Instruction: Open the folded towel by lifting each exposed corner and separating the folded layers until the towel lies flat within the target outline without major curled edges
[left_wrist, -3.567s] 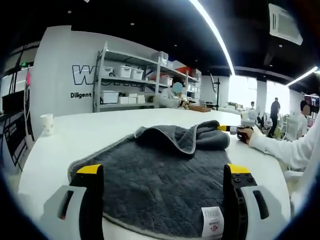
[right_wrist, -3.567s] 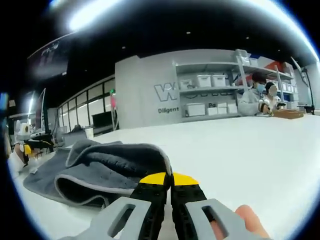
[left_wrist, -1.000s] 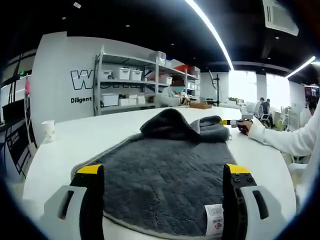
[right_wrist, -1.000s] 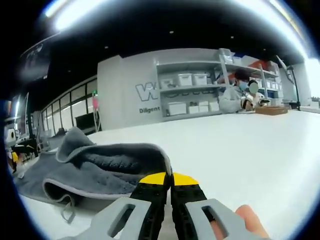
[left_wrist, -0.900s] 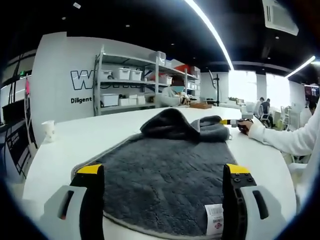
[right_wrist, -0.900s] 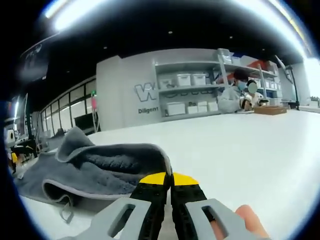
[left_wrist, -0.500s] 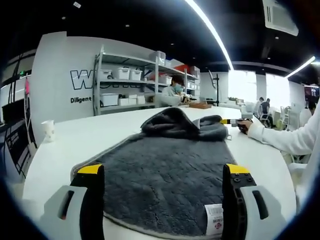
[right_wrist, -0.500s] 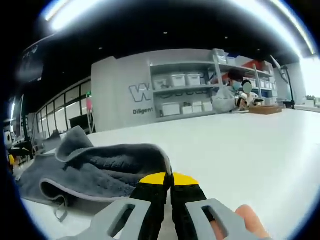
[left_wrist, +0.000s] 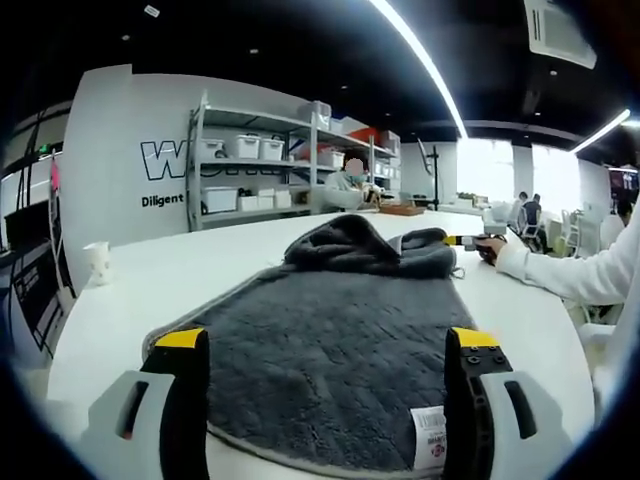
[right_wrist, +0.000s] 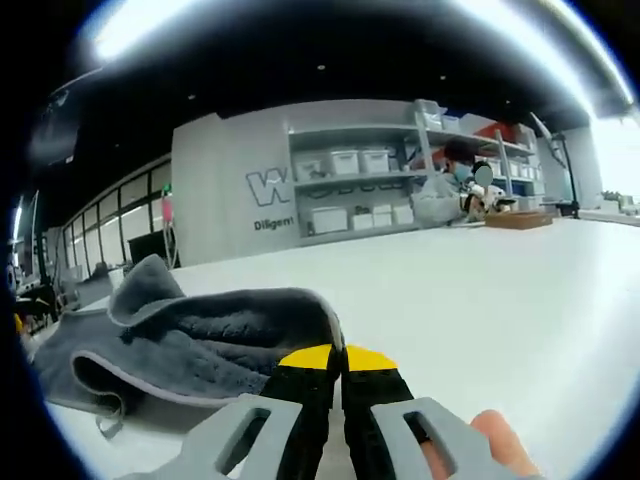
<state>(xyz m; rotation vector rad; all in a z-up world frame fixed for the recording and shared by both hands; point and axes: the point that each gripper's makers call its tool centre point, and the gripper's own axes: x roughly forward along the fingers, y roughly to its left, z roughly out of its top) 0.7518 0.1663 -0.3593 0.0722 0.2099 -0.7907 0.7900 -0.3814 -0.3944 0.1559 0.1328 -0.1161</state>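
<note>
A dark grey towel (left_wrist: 320, 330) with pale trim and a white label (left_wrist: 428, 440) lies on the white table (left_wrist: 120, 300), stretching away from my left gripper (left_wrist: 328, 345). That gripper is open, its jaws standing either side of the towel's near edge and holding nothing. The towel's far end is bunched into a folded hump (left_wrist: 360, 248). My right gripper (left_wrist: 462, 241) is at that hump's right side, held by a hand (left_wrist: 490, 250). In the right gripper view my right gripper (right_wrist: 336, 356) is shut on a corner of the towel (right_wrist: 200, 335), which drapes away to the left in thick folds.
A white paper cup (left_wrist: 97, 262) stands on the table's left side. Metal shelves with white bins (left_wrist: 250, 170) line the far wall, and a person sits at a far table (left_wrist: 350, 190). A white sleeve (left_wrist: 570, 285) reaches in from the right. Bare table (right_wrist: 500, 290) spreads beyond the right gripper.
The right gripper has carried the held corner farther away from the left gripper, so the folded hump has moved towards the towel's far end. The left gripper has stayed open and still.
</note>
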